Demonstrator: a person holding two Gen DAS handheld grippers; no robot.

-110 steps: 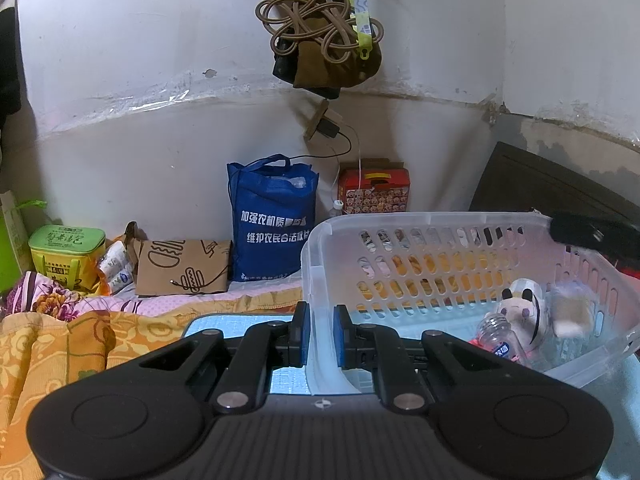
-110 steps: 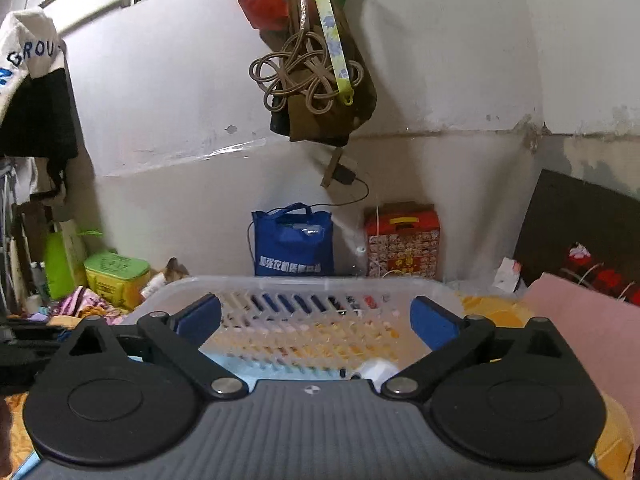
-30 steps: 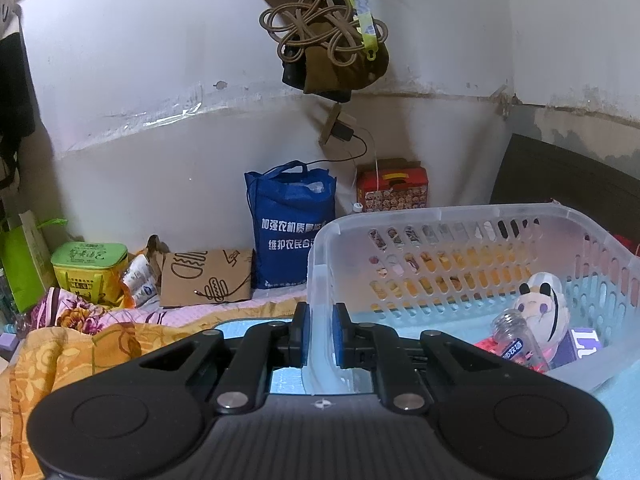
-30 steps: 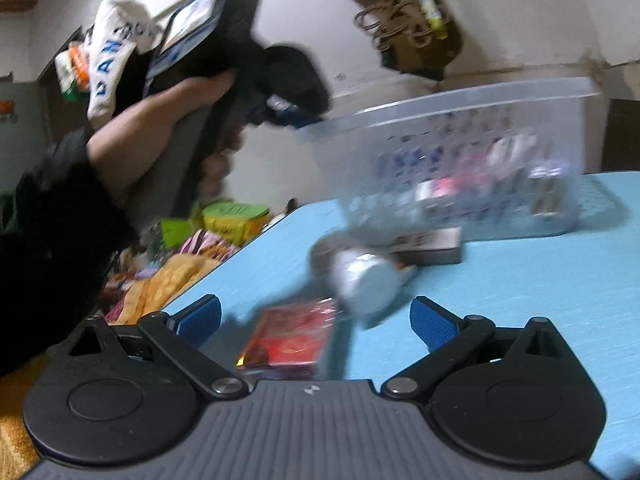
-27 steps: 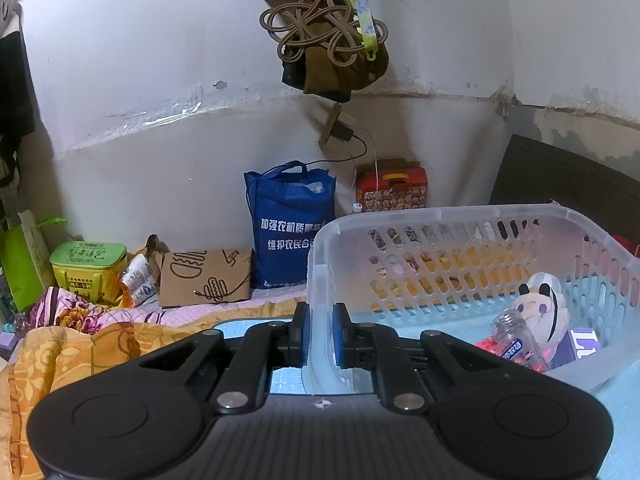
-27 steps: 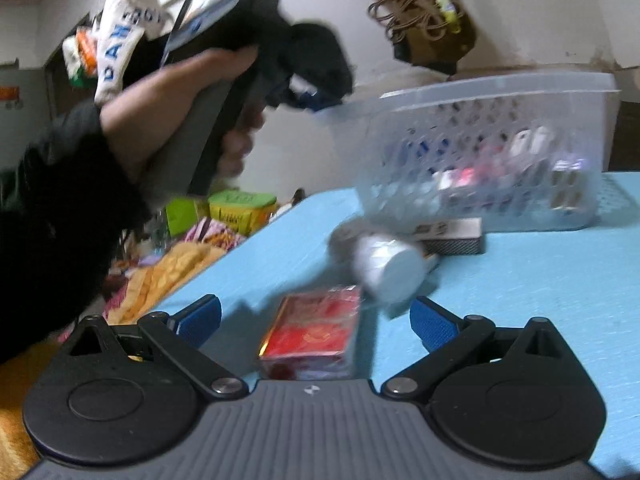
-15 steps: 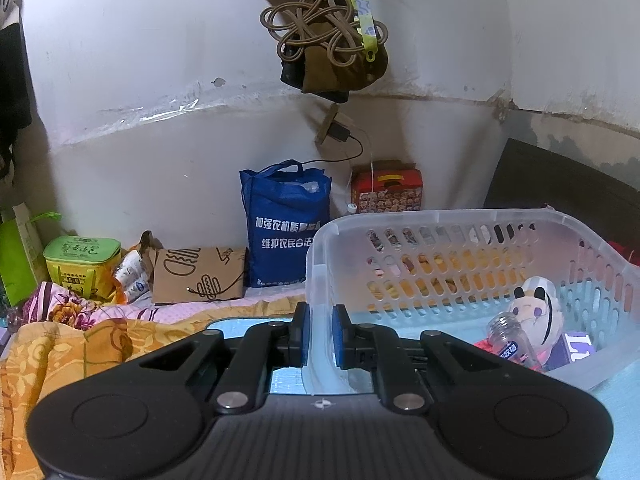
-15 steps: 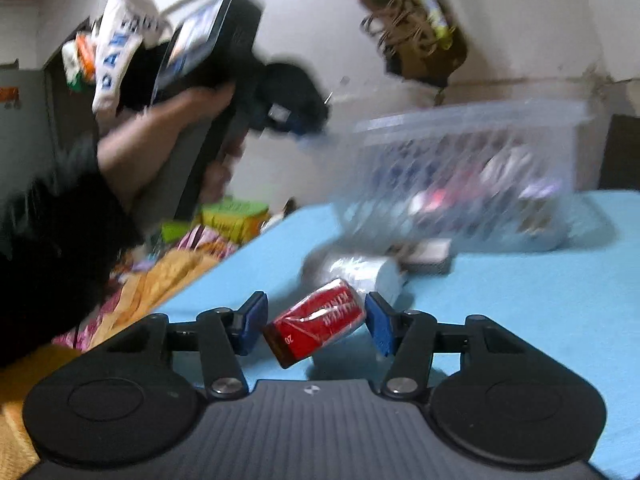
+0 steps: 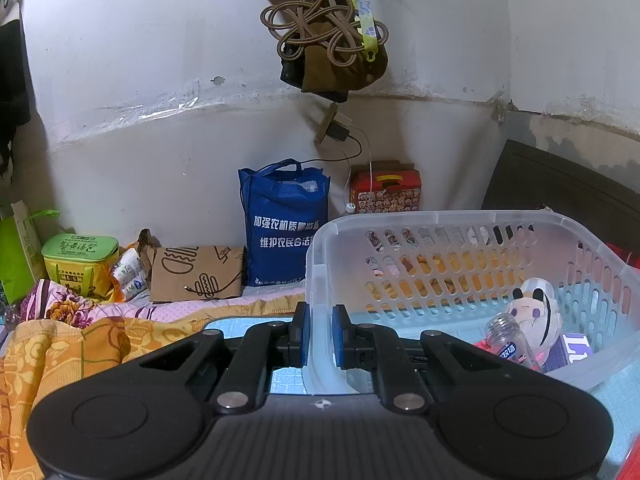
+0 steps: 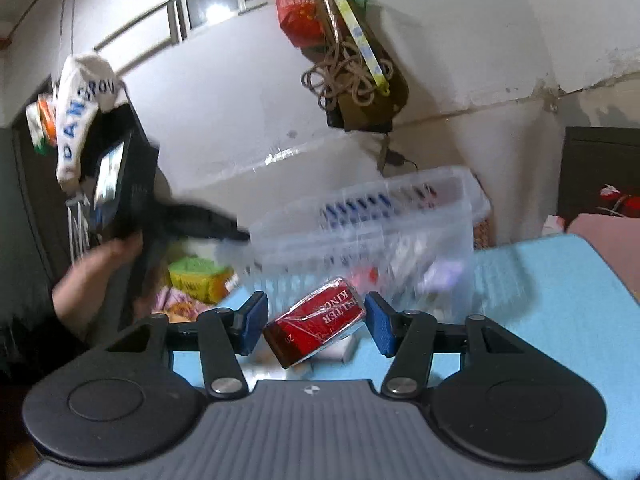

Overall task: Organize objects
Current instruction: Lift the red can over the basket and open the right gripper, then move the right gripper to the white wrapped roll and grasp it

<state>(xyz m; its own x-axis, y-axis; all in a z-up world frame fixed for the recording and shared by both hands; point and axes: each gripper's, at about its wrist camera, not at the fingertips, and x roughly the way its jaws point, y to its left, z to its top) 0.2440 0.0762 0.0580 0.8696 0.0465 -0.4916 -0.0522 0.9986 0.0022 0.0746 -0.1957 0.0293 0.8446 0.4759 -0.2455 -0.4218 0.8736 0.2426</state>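
Since a second ago: your right hand-held gripper (image 10: 316,326) has closed on the red pack (image 10: 316,330) and lifted it off the blue surface (image 10: 520,300); the left one has kept still.

Left hand-held gripper (image 9: 319,334): jaws shut tight on the basket (image 9: 440,220) rim. Keep that hold to steady the basket.

Right hand-held gripper: half closed, pack held tilted between the pads, just short of the basket. Clear the near wall before releasing, beside the bottle (image 9: 508,344).
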